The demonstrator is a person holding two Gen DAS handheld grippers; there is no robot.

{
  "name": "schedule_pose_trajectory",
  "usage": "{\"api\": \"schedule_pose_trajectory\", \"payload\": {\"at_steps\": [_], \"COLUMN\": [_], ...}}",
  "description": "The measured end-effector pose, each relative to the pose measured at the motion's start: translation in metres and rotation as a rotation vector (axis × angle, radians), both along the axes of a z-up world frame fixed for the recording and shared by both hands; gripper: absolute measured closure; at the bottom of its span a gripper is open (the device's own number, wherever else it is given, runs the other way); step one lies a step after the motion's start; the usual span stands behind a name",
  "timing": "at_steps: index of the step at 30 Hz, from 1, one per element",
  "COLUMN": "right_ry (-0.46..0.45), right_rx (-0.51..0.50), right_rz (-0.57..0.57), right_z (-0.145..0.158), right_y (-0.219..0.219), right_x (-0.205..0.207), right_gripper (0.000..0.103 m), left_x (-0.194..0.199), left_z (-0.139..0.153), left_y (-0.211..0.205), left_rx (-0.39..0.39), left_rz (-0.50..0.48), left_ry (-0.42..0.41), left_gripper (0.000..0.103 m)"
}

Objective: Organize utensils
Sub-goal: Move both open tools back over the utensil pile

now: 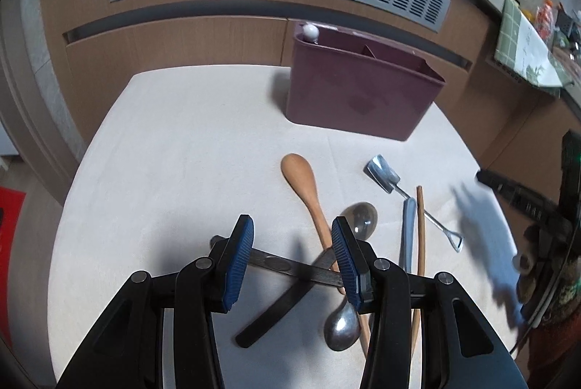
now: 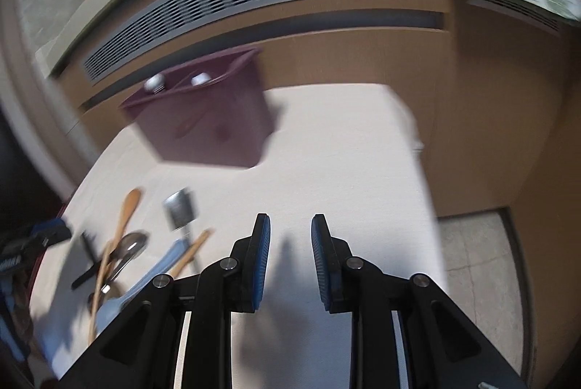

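Utensils sit in a loose pile on the white worktop (image 1: 174, 149), in front of the maroon caddy (image 1: 359, 91). Wooden spoon (image 1: 305, 185) lies bowl-end toward the caddy, crossing over a dark flat handle (image 1: 290, 266) and a metal spoon (image 1: 343, 325). Second metal spoon (image 1: 361, 215) sits just right of it, then a grey-handled piece (image 1: 408, 229), a chopstick (image 1: 421, 243) and a little shovel-shaped spoon (image 1: 383, 173).

Left gripper (image 1: 292, 260) hangs low right over the pile, angled down, jaws wide and straddling the crossed handles, nothing held. Right gripper (image 2: 290, 258) is off to the right over bare worktop, well apart from the pile, jaws open a moderate gap and empty. Its view is blurry.

Caddy has a divider inside and white round-topped things (image 2: 156, 82) poking up at its left end. No readable writing anywhere.
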State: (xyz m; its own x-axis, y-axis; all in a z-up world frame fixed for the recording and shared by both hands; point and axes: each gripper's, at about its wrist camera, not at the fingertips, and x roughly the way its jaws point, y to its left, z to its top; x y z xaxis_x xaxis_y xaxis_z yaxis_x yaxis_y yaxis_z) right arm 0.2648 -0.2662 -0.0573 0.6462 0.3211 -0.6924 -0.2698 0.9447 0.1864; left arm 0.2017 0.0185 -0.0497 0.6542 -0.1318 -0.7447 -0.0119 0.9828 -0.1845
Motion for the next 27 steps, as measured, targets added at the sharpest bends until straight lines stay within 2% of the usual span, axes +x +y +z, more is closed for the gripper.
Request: {"api": "schedule_pose_trajectory", "payload": {"at_steps": [3, 6, 9, 11, 16, 21, 27], "right_ry": [0.026, 0.090, 0.112, 0.104, 0.082, 0.087, 0.111], "right_rx": [-0.013, 0.011, -0.007, -0.024, -0.046, -0.092, -0.129], "right_rz": [0.112, 0.168, 0.203, 0.199, 0.098, 0.030, 0.071], "right_z": [-0.005, -0.016, -0.025, -0.025, -0.015, -0.015, -0.011], "right_y": [0.029, 0.053, 0.073, 0.078, 0.068, 0.065, 0.085], "right_x": [-0.004, -0.008, -0.014, -0.016, -0.023, -0.020, -0.010], "right_gripper": [0.081, 0.081, 0.081, 0.081, 0.081, 0.081, 0.081], "left_x": [-0.002, -0.004, -0.008, -0.016, -0.050, -0.056, -0.054], "left_z": [0.001, 0.000, 0.000, 0.004, 0.002, -0.011, -0.016], "left_y": [0.014, 0.030, 0.037, 0.036, 0.029, 0.002, 0.020], "left_rx": [-0.022, -0.045, -0.056, -0.071, -0.163, -0.090, -0.135], "left_rz": [0.039, 0.087, 0.120, 0.132, 0.237, 0.150, 0.184], "left_ry": [-0.014, -0.003, 0.010, -0.022, -0.085, -0.067, -0.068], "left_gripper": [0.057, 0.057, 0.057, 0.057, 0.057, 0.057, 0.057]}}
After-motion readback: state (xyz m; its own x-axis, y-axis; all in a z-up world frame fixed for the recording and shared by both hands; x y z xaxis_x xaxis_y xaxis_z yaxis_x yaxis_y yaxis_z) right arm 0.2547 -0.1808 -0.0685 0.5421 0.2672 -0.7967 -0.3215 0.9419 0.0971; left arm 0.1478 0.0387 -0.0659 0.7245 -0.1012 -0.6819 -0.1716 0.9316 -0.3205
